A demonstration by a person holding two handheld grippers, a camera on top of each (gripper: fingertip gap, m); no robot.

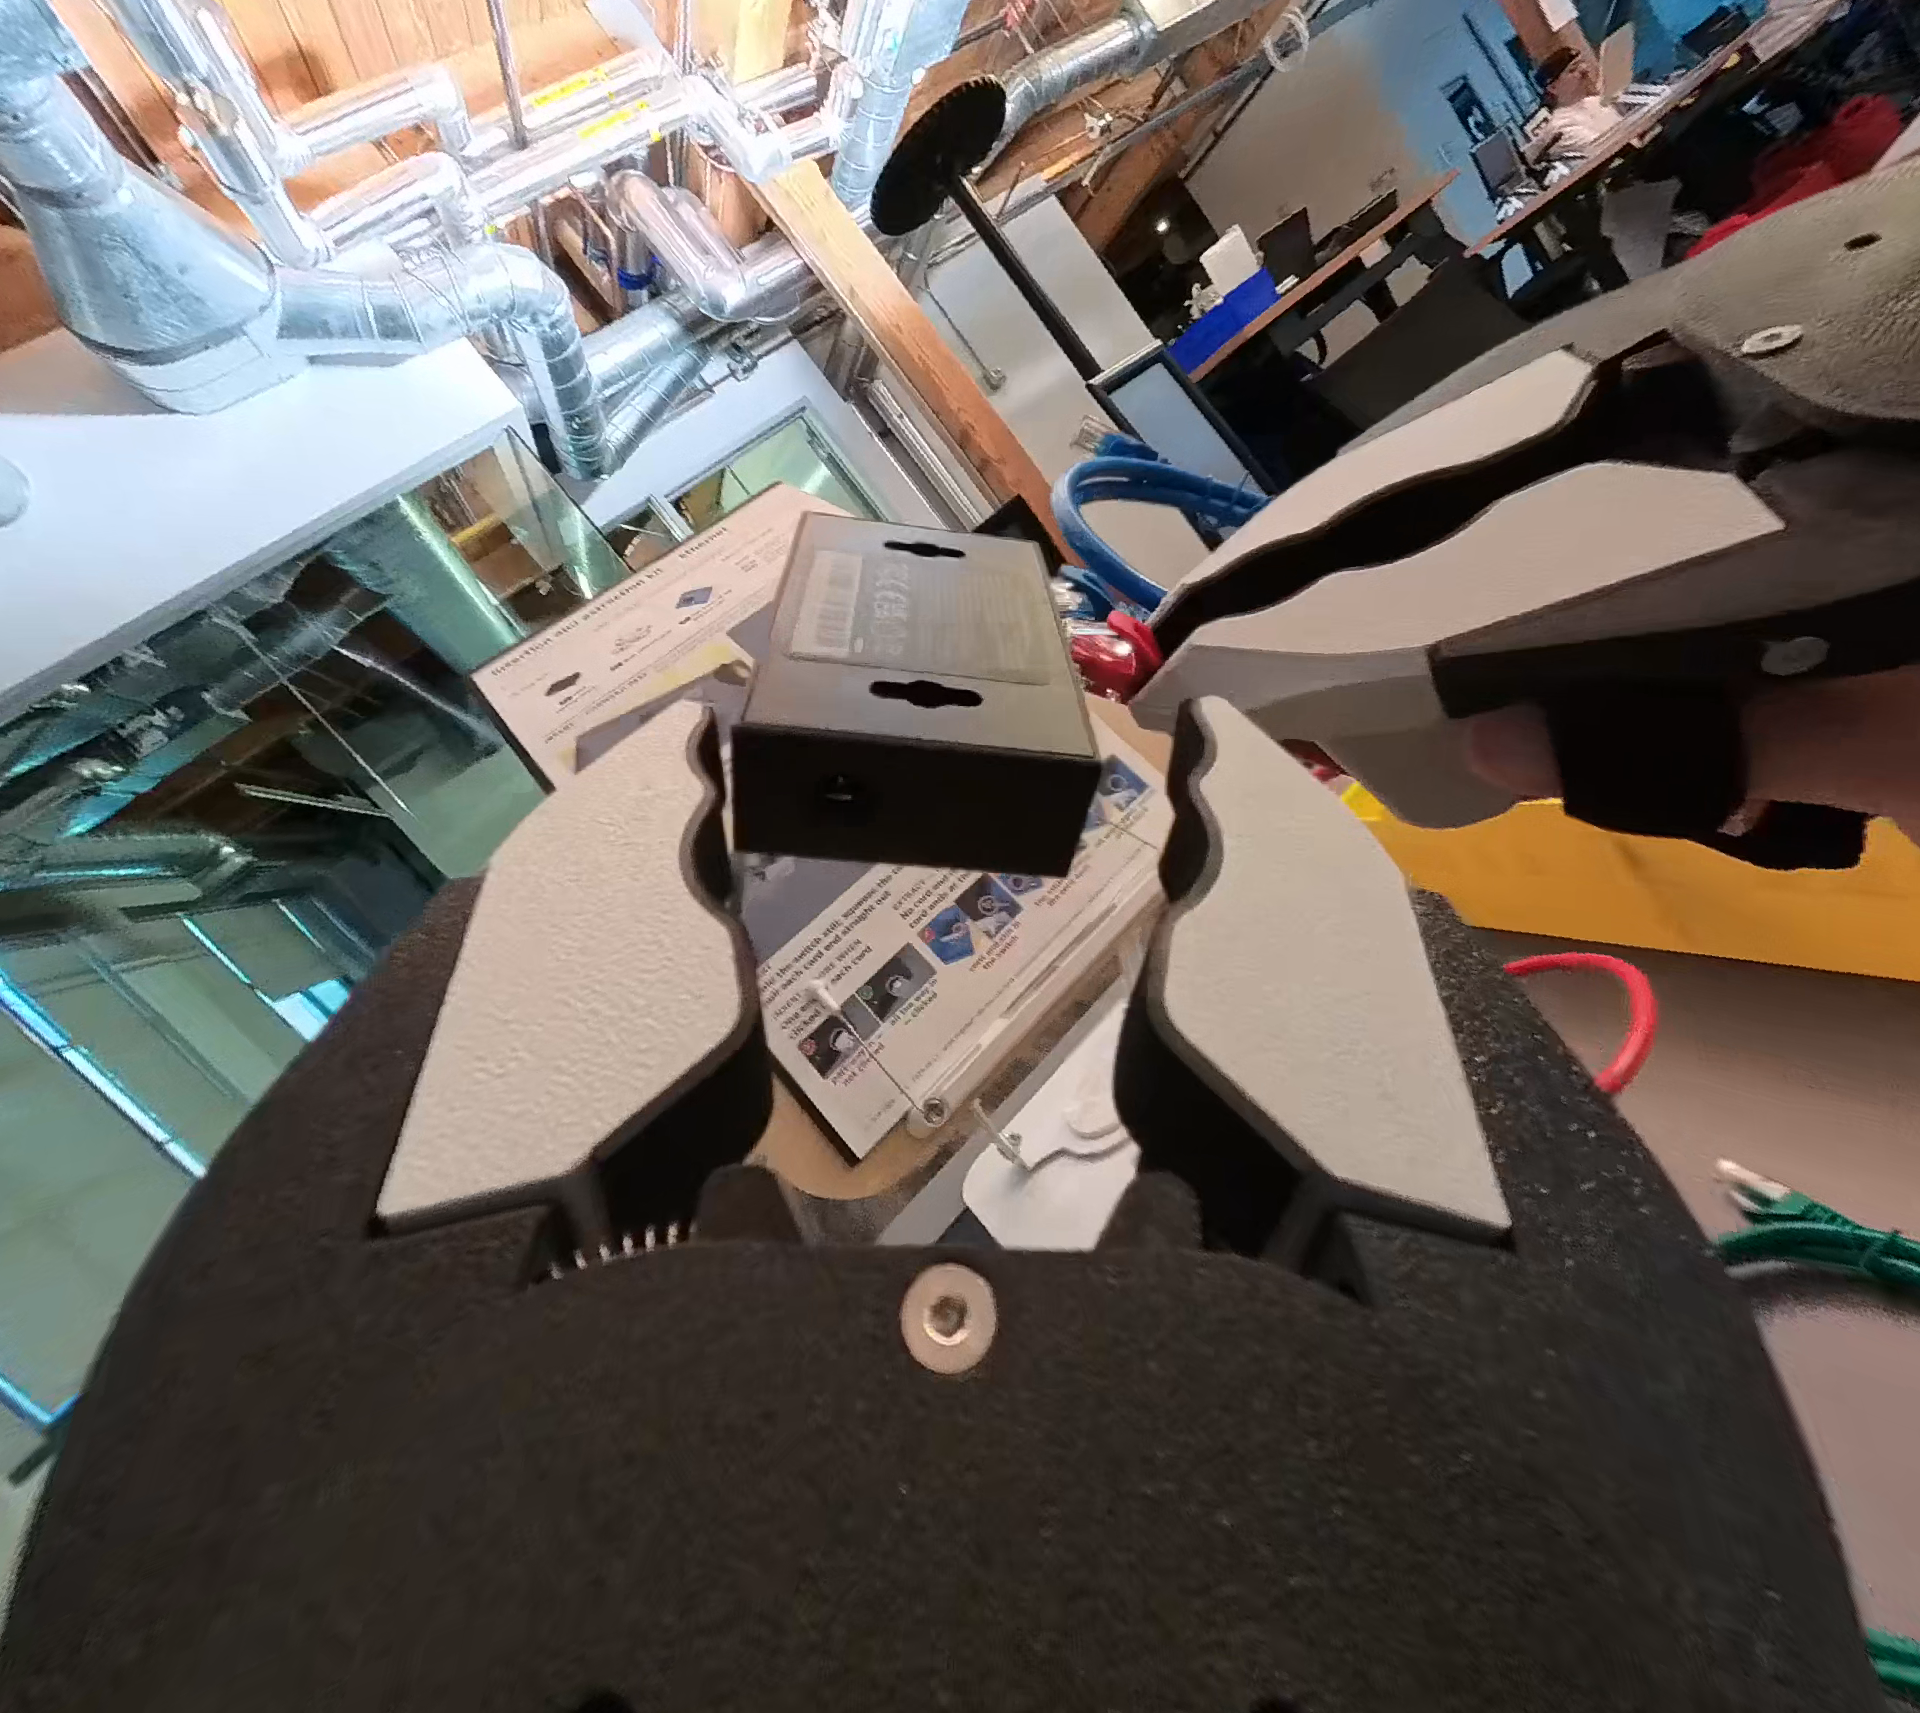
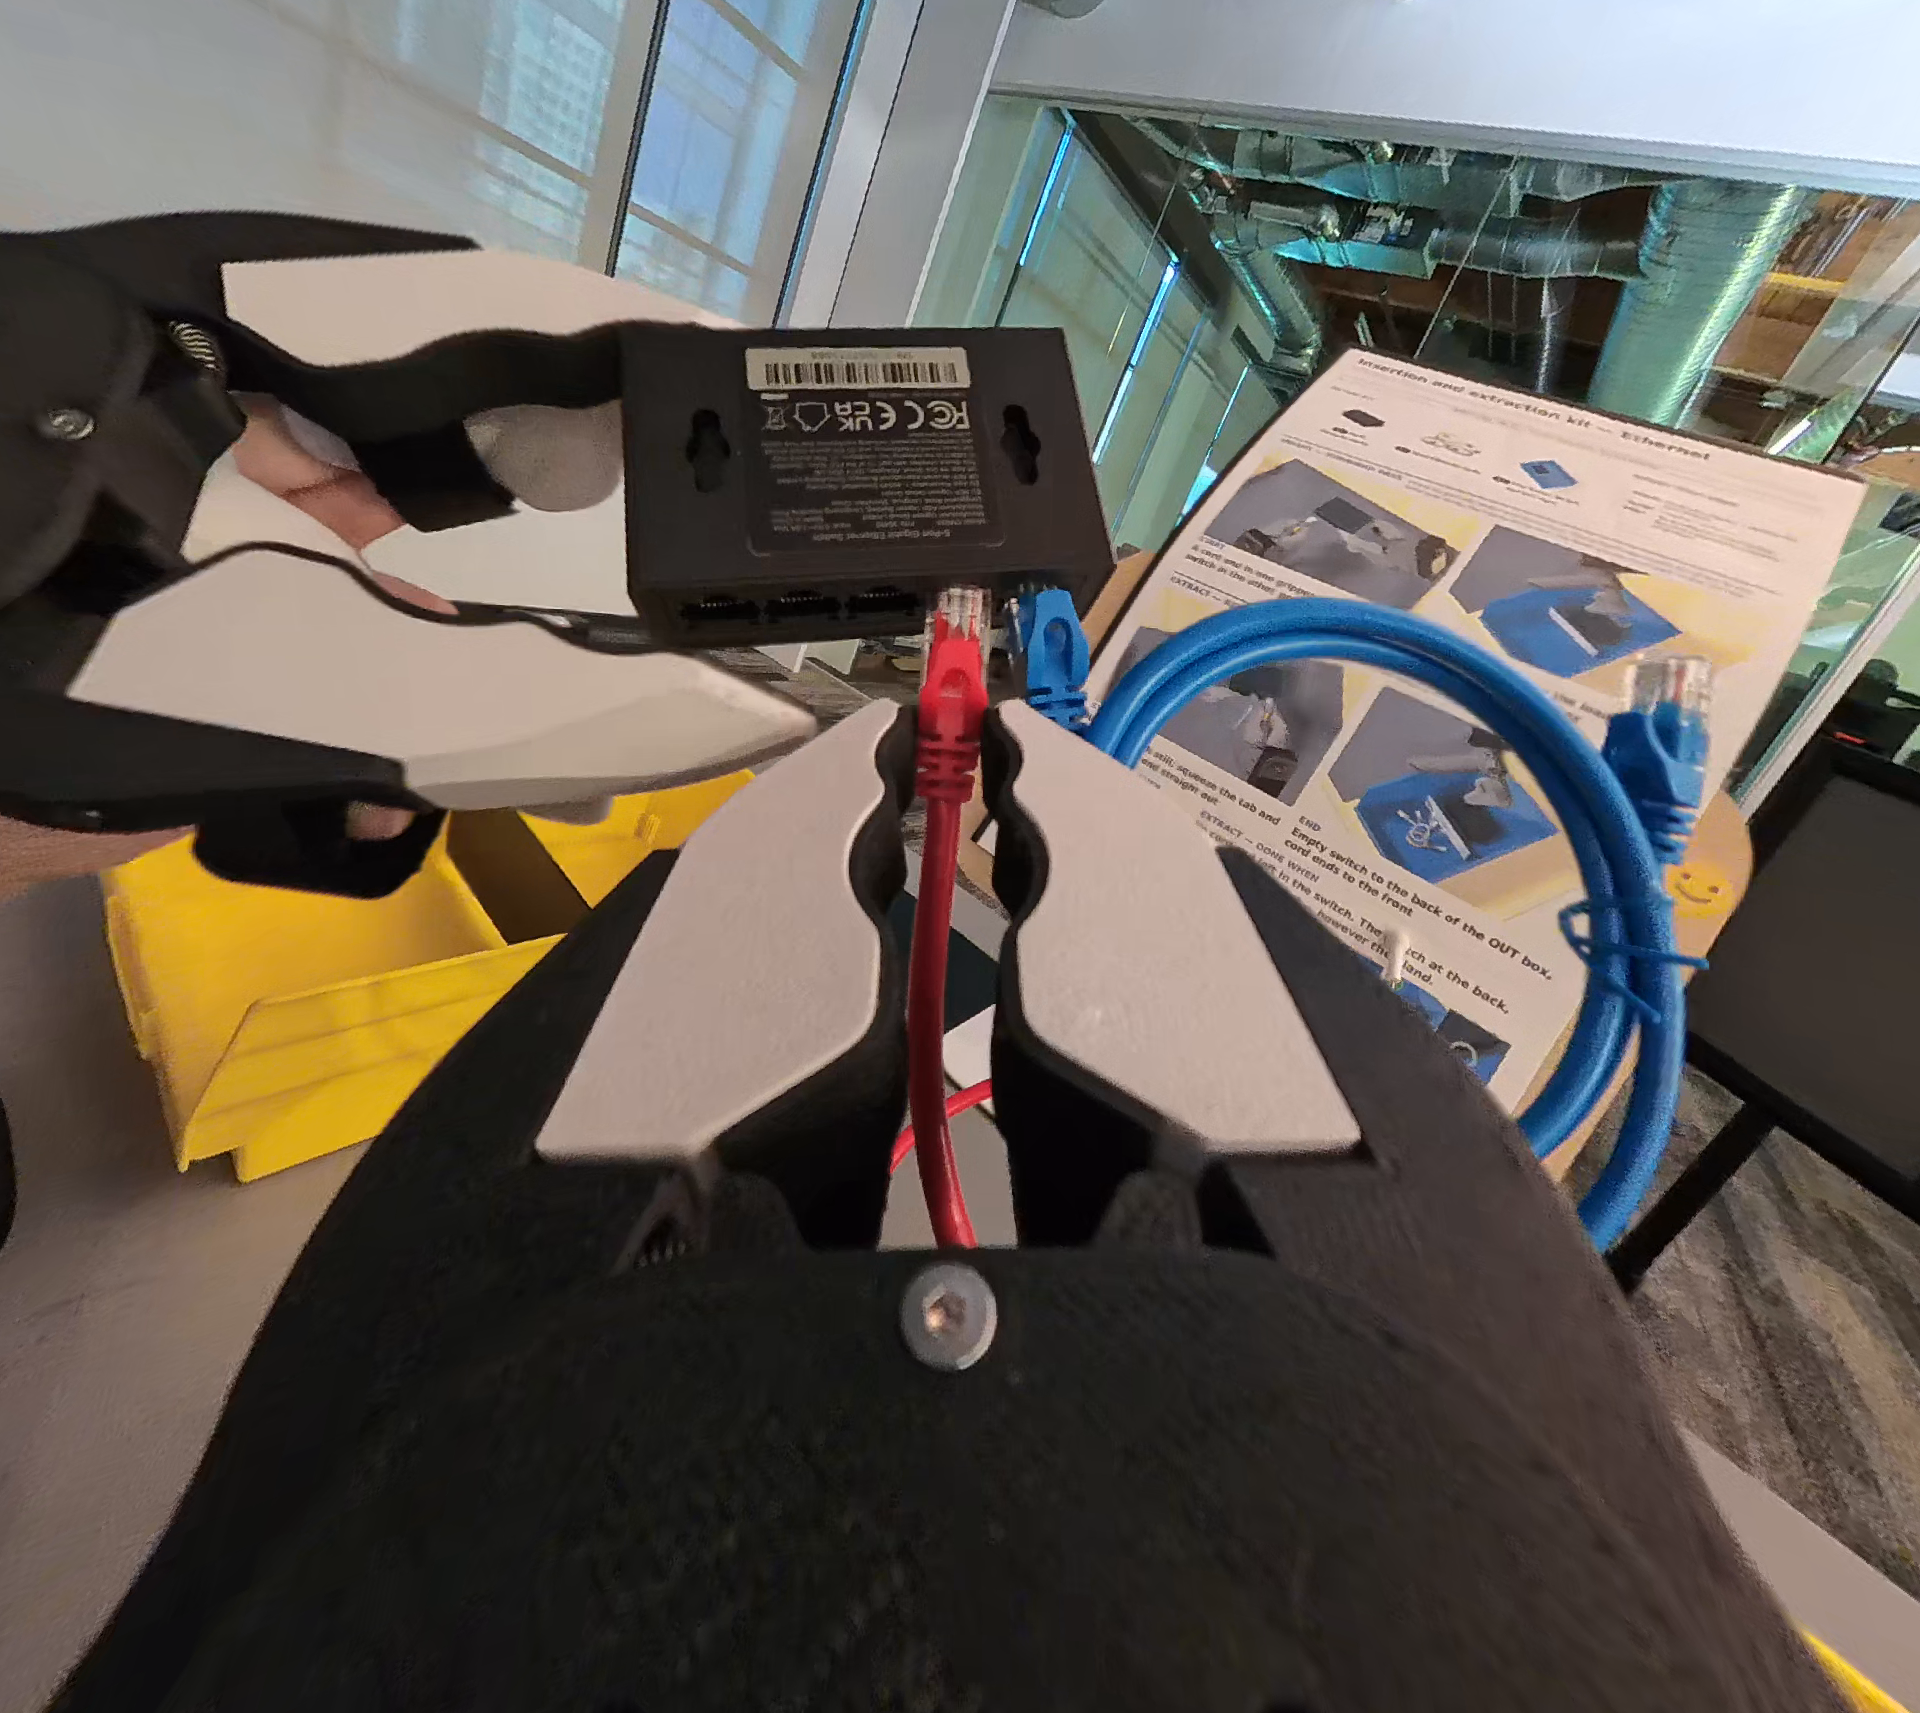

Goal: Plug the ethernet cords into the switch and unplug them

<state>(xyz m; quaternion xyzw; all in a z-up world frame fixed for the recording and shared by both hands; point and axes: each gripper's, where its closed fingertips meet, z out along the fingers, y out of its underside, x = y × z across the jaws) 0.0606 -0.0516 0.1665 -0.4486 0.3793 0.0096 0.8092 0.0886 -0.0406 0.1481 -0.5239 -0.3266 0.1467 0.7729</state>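
The left gripper reaches forward and up with its fingers clamped on the two narrow ends of the black switch, holding it off the table underside up, its sticker toward the cameras. In the right wrist view this gripper comes in from nine o'clock, a person's fingers showing at its handle, and the switch sits just above centre with its port row facing down toward that camera. The right gripper points up at those ports from six o'clock, its fingers pinched on the red cord just behind the plug boot; the clear plug tip sits at the mouth of a port, and whether it is seated cannot be told. Just at three o'clock of it a blue cord has one plug at the next port, its loop hanging out to the right with the other plug free. Behind stands an instruction sheet. A yellow bin lies at eight o'clock, and a green cord lies on the table at four o'clock of the left wrist view.
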